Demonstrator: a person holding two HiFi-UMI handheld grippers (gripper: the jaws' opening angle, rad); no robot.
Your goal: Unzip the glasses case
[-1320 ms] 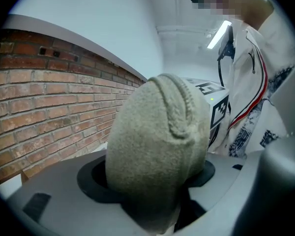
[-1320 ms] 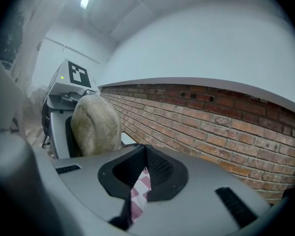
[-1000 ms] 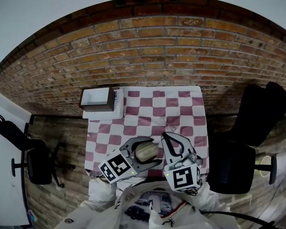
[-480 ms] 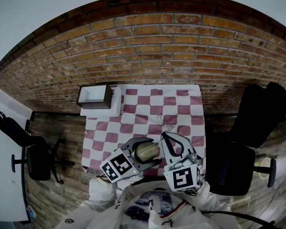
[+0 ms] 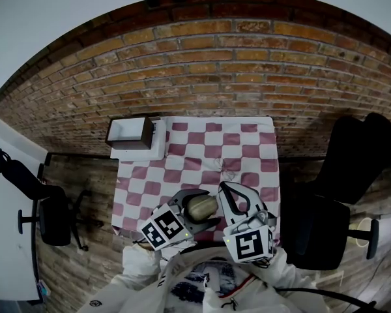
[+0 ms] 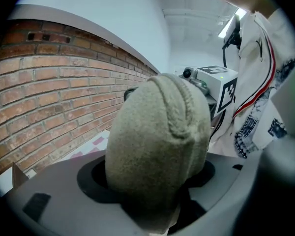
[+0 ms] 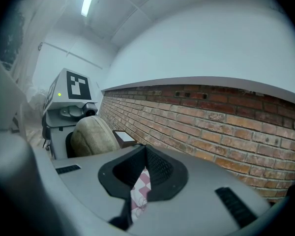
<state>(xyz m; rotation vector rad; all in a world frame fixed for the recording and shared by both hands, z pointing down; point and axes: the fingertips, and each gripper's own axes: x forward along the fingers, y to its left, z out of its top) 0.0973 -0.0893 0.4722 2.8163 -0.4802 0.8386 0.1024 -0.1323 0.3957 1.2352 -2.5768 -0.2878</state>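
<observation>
The glasses case [image 5: 201,205] is an olive, felt-like oval pouch. My left gripper [image 5: 212,208] is shut on it and holds it over the near edge of the table. In the left gripper view the case [image 6: 157,146] fills the middle, and a raised seam runs over its top end. My right gripper [image 5: 224,188] is shut with nothing in it, just right of the case with its tips near the case's far end. From the right gripper view the case [image 7: 91,134] is at the left, apart from the shut jaws [image 7: 141,173].
The table wears a red and white checked cloth [image 5: 212,145]. An open cardboard box [image 5: 131,132] sits on a white board at the far left corner. A brick wall [image 5: 215,64] stands behind. Black chairs stand at the right [image 5: 352,168] and left [image 5: 52,220].
The left gripper with the case has sunk slightly toward the table. The right gripper has shifted a little beside it. Both grips are unchanged.
</observation>
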